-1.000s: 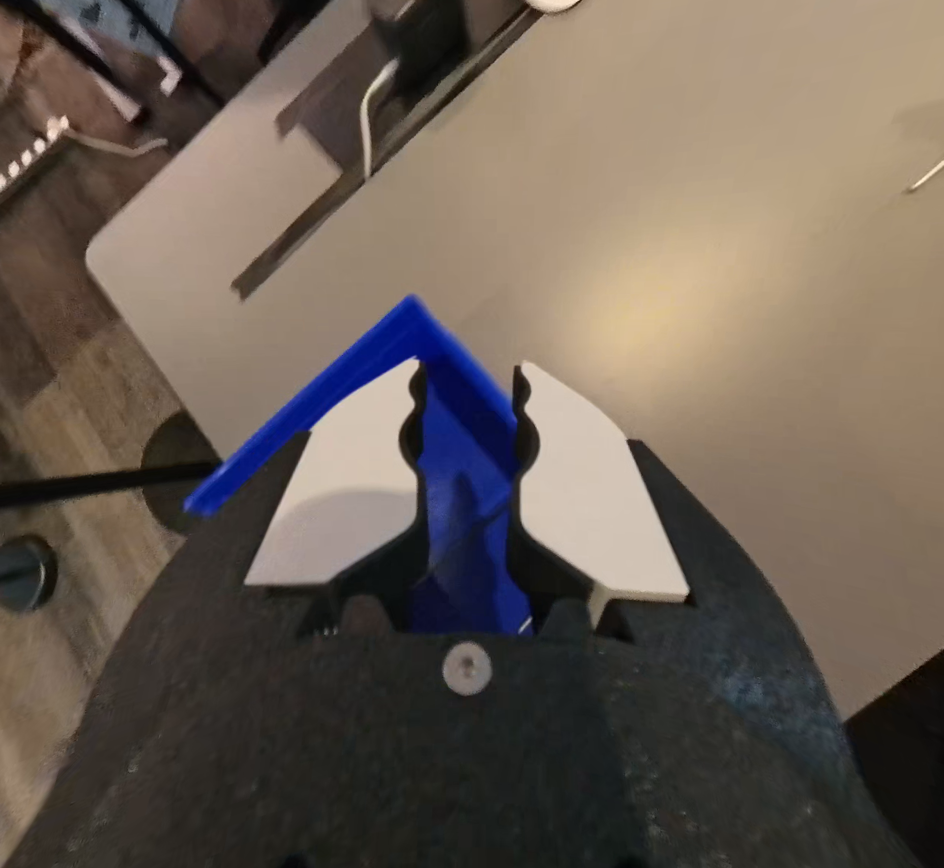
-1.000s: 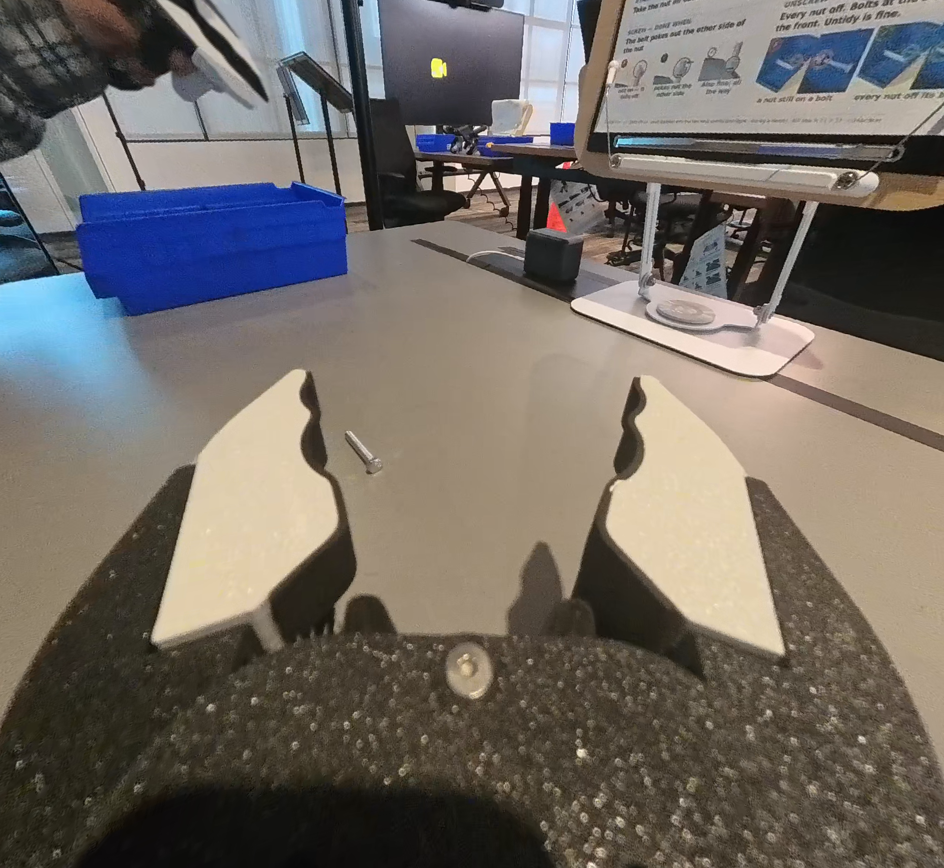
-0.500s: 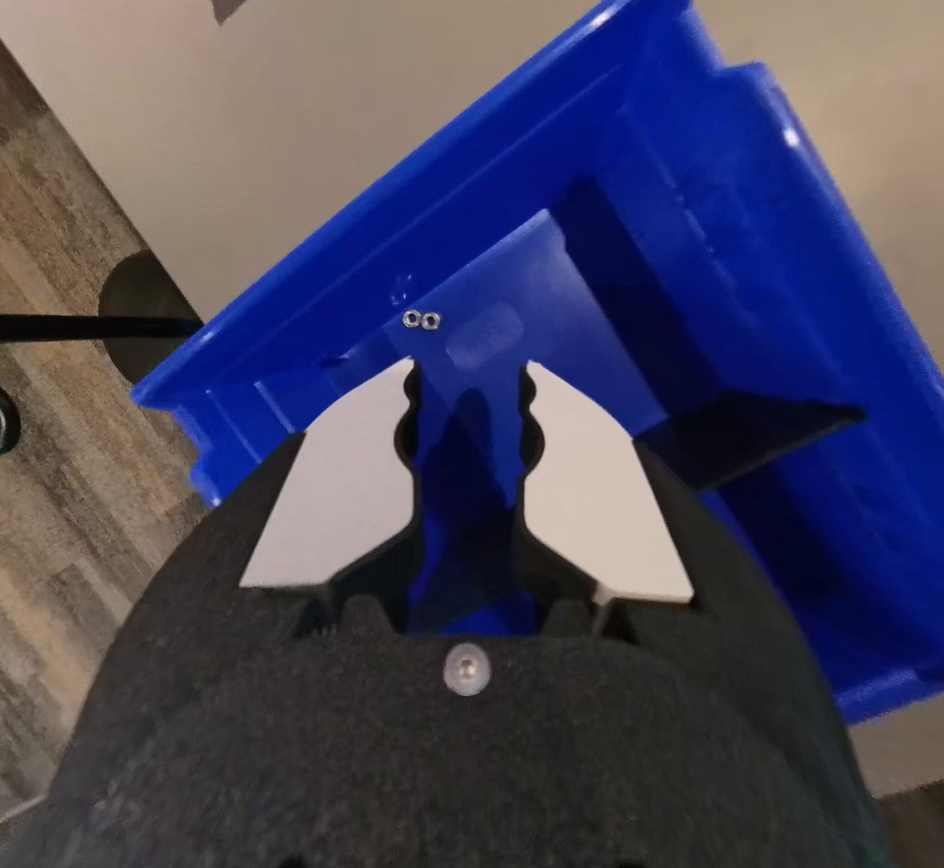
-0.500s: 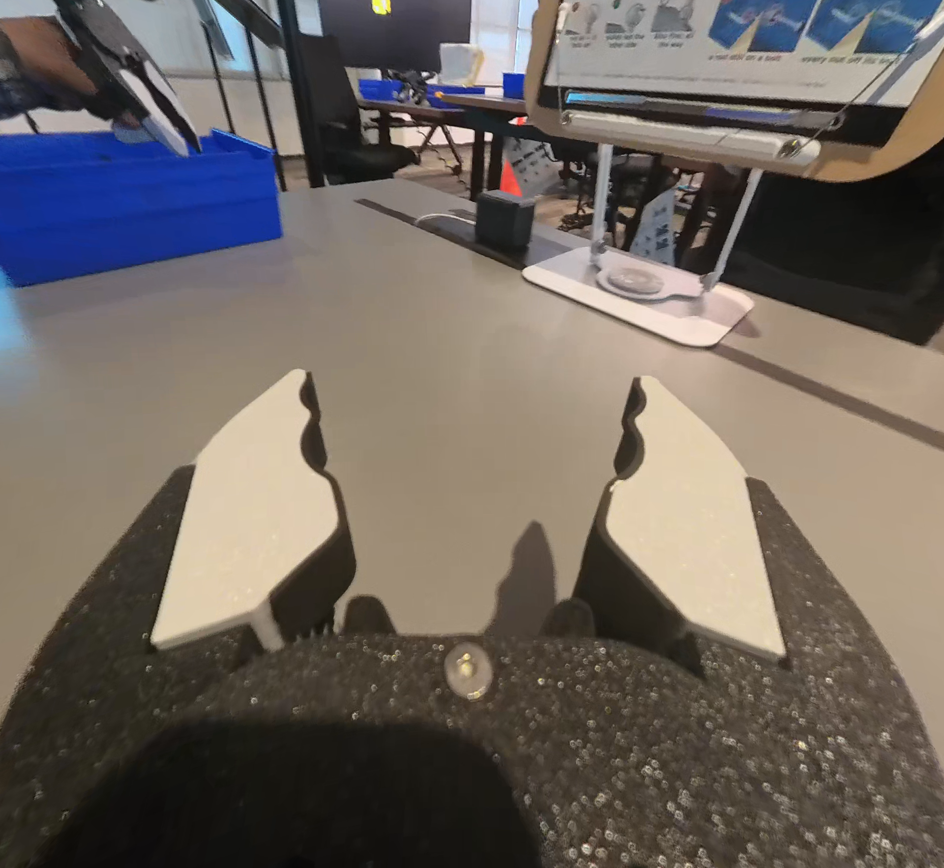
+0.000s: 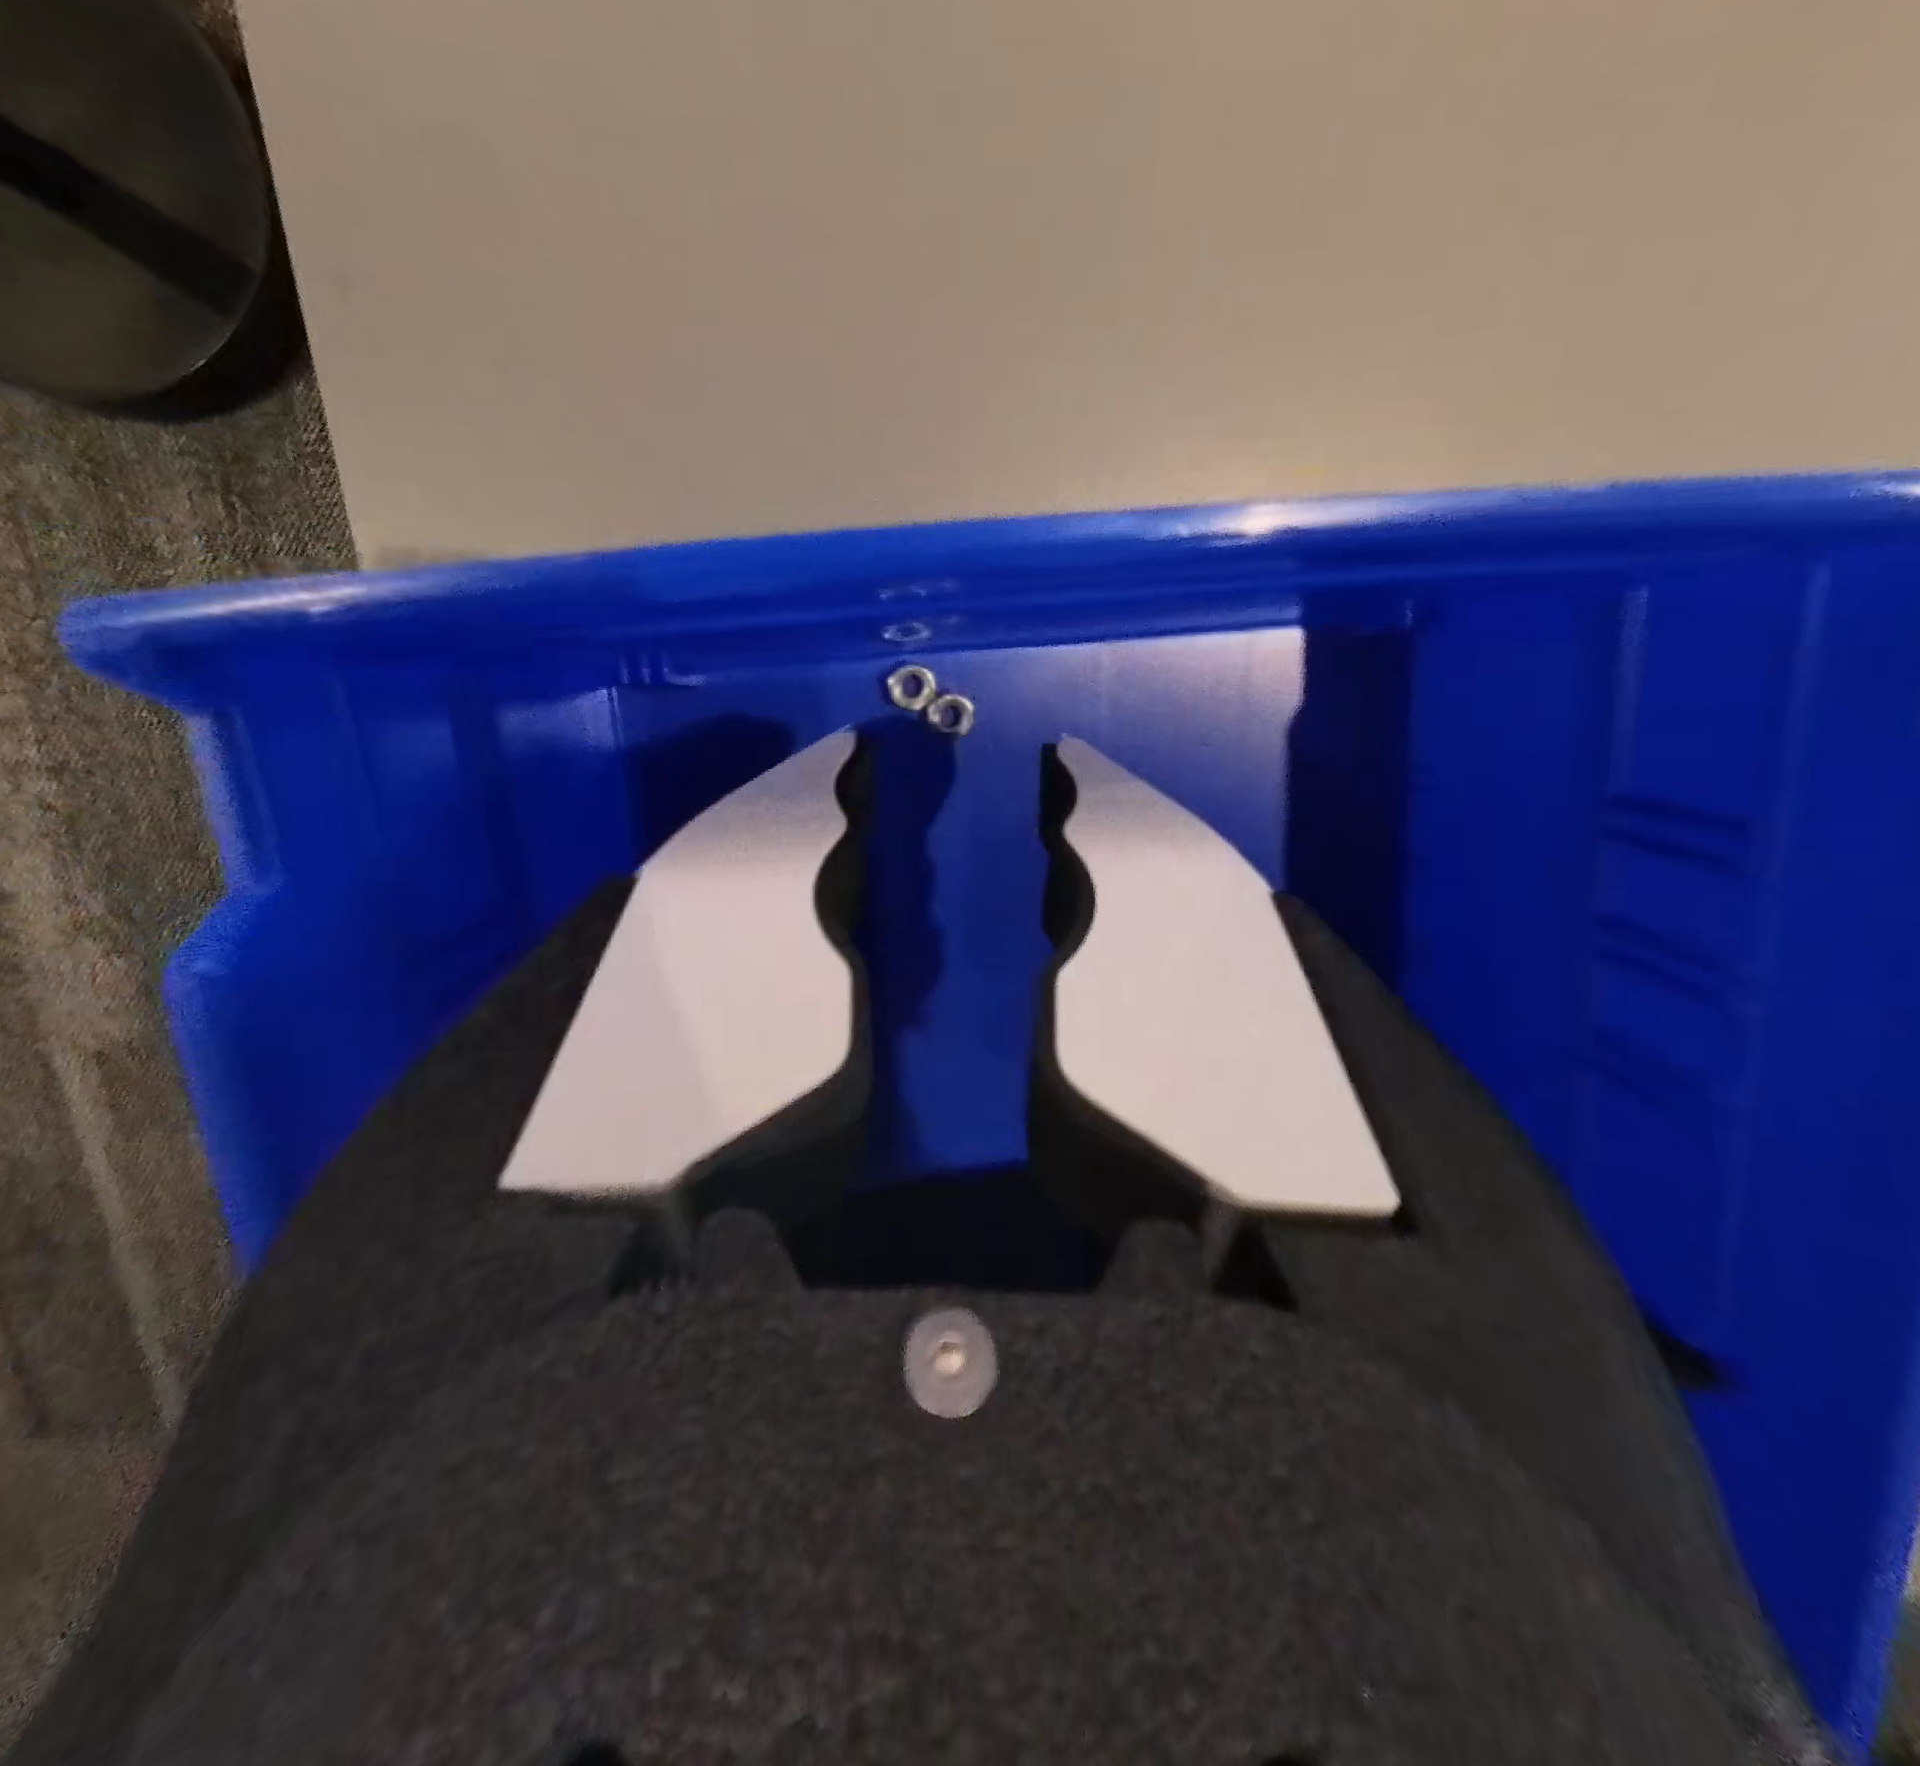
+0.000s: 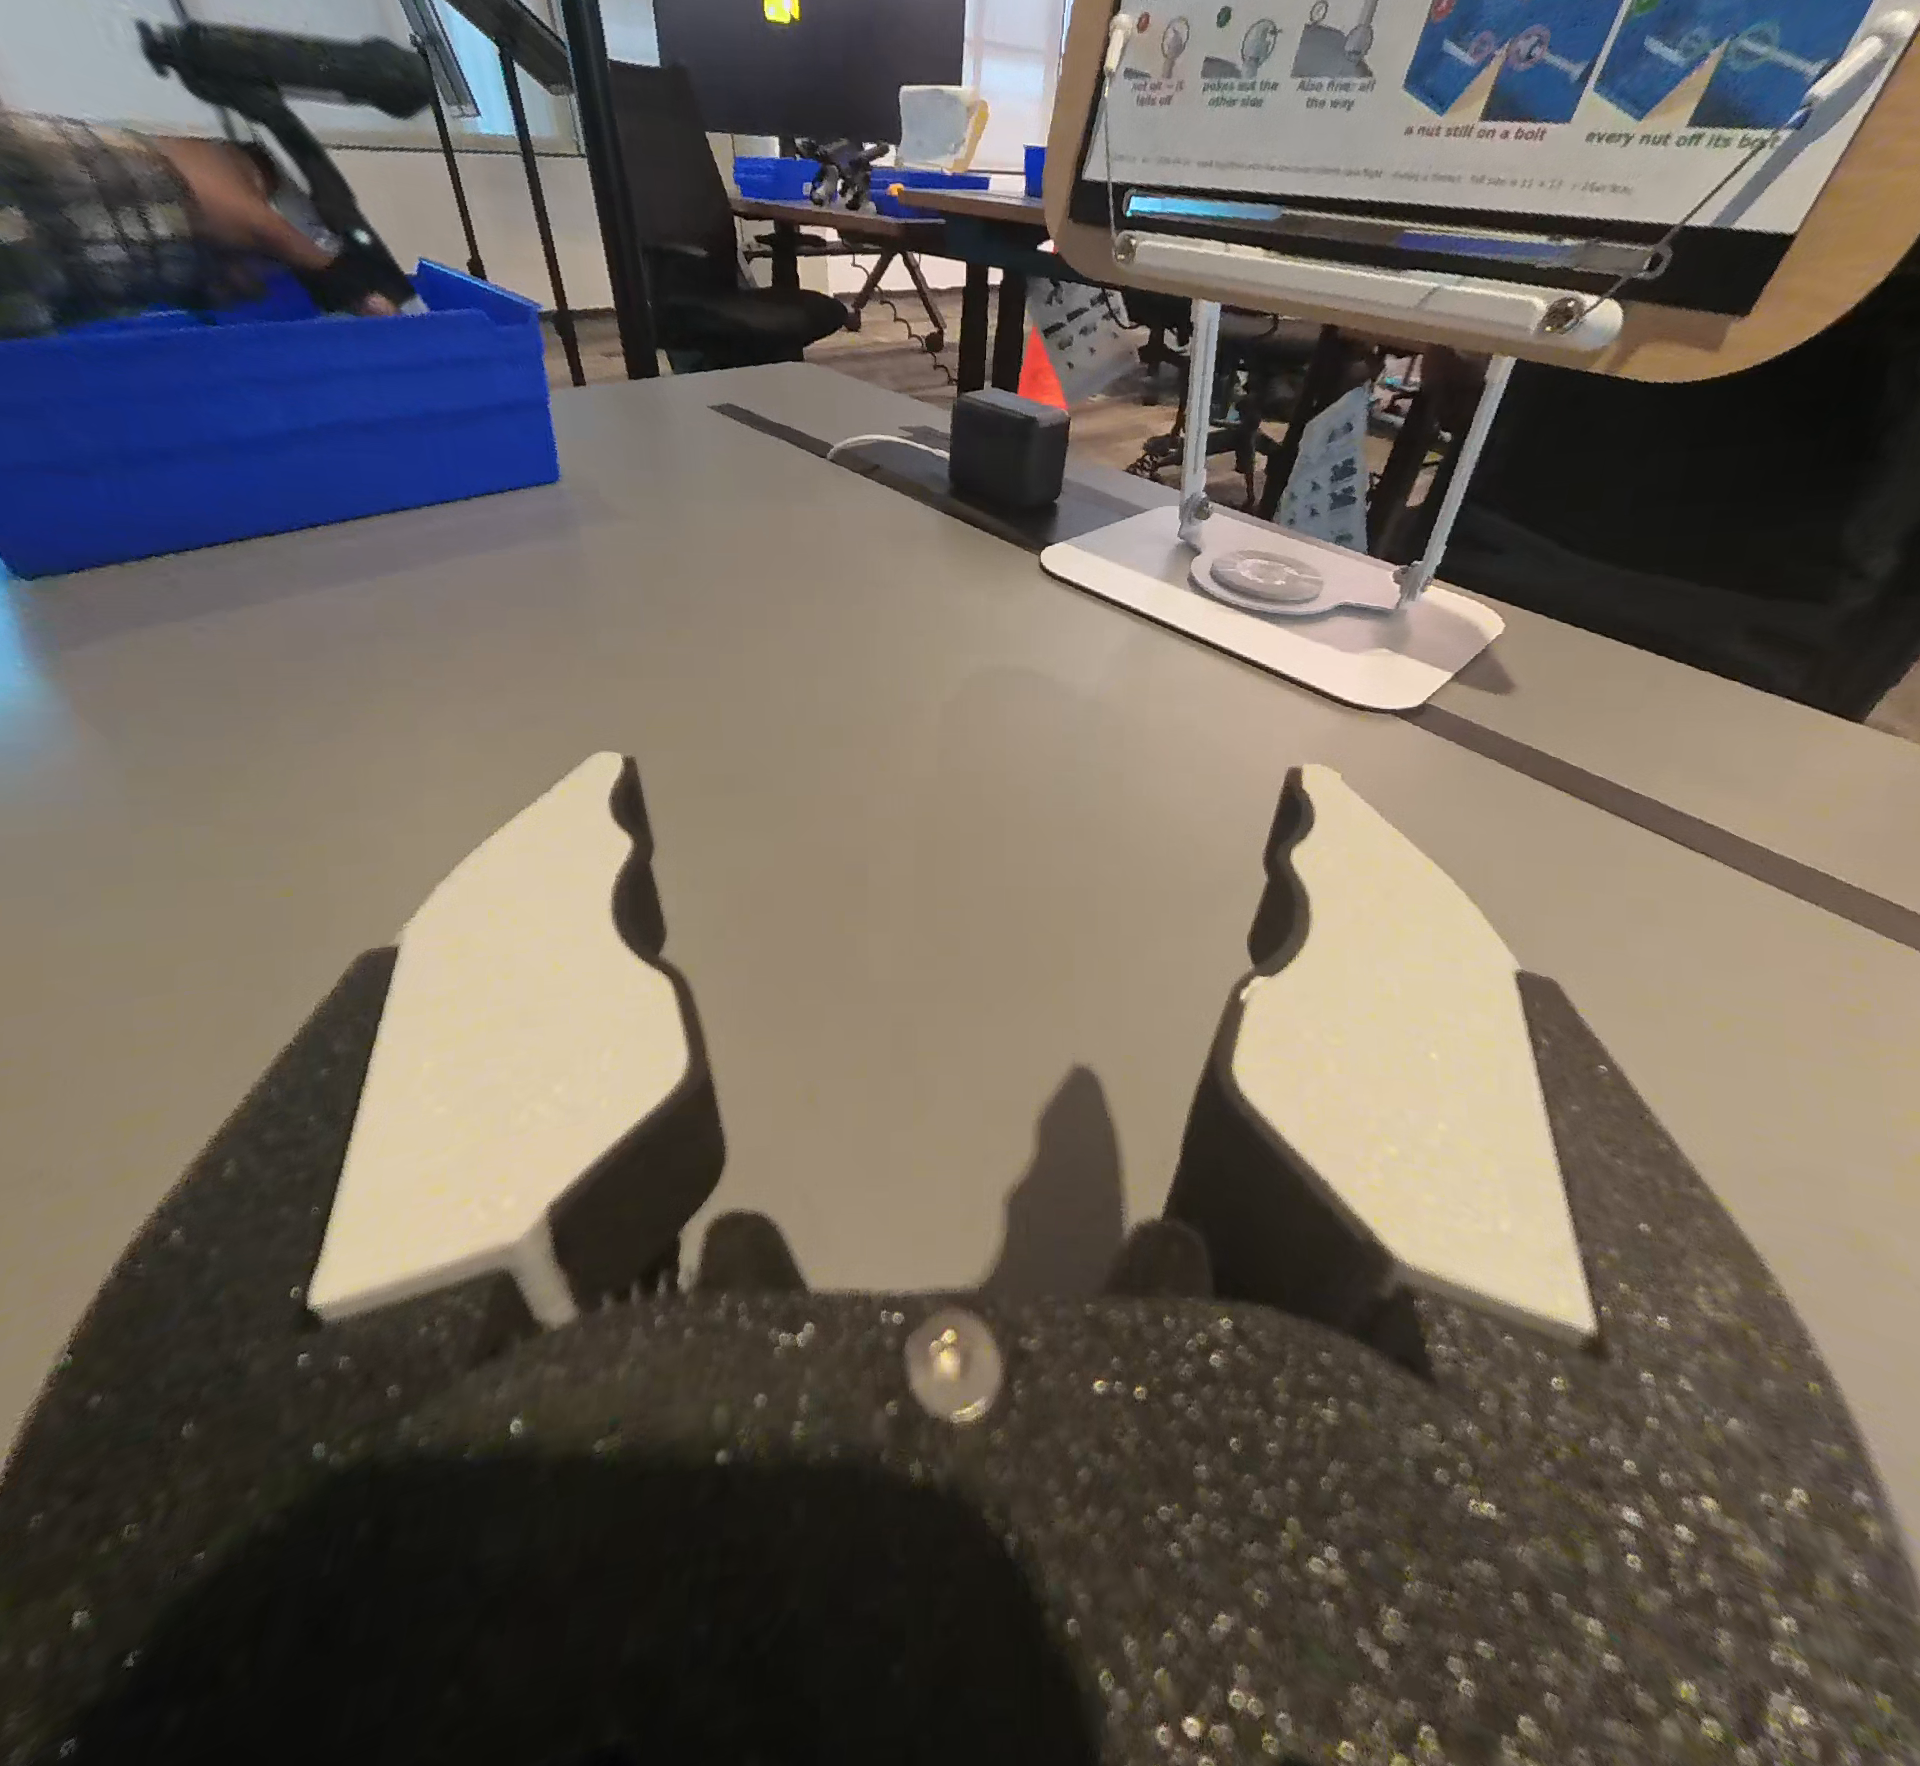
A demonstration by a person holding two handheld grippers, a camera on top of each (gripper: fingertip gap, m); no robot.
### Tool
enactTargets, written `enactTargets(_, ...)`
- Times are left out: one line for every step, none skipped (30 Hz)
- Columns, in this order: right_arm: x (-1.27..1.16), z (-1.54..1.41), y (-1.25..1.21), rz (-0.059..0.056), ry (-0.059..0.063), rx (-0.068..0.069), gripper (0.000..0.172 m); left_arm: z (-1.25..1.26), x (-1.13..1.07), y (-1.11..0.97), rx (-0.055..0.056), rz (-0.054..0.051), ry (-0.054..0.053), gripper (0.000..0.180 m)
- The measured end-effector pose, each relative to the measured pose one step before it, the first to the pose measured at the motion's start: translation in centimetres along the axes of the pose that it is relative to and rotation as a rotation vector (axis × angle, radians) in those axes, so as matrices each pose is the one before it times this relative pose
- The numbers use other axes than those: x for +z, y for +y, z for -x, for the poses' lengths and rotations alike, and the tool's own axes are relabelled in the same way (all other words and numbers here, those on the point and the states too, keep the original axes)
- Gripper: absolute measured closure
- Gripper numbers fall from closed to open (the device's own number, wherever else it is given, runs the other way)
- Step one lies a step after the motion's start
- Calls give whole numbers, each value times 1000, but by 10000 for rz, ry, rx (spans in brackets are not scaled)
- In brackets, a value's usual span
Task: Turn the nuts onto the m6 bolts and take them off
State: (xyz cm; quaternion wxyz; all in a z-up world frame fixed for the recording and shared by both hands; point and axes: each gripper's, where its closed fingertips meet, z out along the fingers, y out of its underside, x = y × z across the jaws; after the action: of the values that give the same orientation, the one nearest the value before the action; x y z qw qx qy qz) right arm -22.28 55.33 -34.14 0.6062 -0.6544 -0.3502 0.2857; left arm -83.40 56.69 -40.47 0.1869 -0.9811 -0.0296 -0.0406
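The left gripper [image 5: 948, 750] reaches down into the blue bin [image 5: 1558, 781], its jaws narrowly parted with nothing between them; two small silver nuts [image 5: 930, 700] lie touching each other on the bin floor against the far wall, just beyond the fingertips at 12 o'clock. The right gripper [image 6: 956, 781] hovers over the bare grey table [image 6: 883, 636] with its jaws spread wide and bare, the bin well off at 10 o'clock and a white stand [image 6: 1278, 604] holding an instruction sheet at 1 o'clock.
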Motion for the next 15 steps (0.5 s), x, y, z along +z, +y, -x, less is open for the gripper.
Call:
enactTargets(-245,58,-116,-37,-5,-69,60,198,177,-22,-125,86,-162,150)
enactTargets(-244,32,-113,-23,18,-109,60,181,186,26,-94,114,-173,150)
enactTargets(-243,4,-94,-15,33,-107,60,171,206,85,-72,156,-164,150)
enactTargets(-200,-4,-77,-33,18,-53,60,85,228,102,-84,159,-100,150)
enactTargets(-159,43,-128,-60,-35,33,60,-19,219,78,-100,135,-30,150)
enactTargets(-115,52,-169,-77,-60,88,60,-21,213,76,-91,115,-38,150)
enactTargets(-72,47,-208,-94,-43,79,60,-12,208,52,-74,87,-51,150)
enactTargets(-57,33,-152,-46,-32,29,60,-48,222,49,-68,76,-28,150)
enactTargets(-44,44,-88,-6,-23,-34,60,-60,243,70,-53,86,-18,149)
enactTargets(-39,45,-32,9,-7,-54,60,24,239,108,-30,122,-63,149)
enactTargets(-34,43,-19,11,-9,-49,60,143,214,151,5,173,-132,150)
enactTargets(-30,19,-12,7,-7,-29,60,163,172,126,35,157,-149,150)
enactTargets(-21,20,-23,-3,-17,4,60,119,95,39,40,91,-120,150)
enactTargets(-25,-1,-13,-6,-19,29,60,26,77,-2,26,59,-56,151)
enactTargets(-25,-34,-28,-11,-2,33,60,-60,77,12,-7,72,14,151)
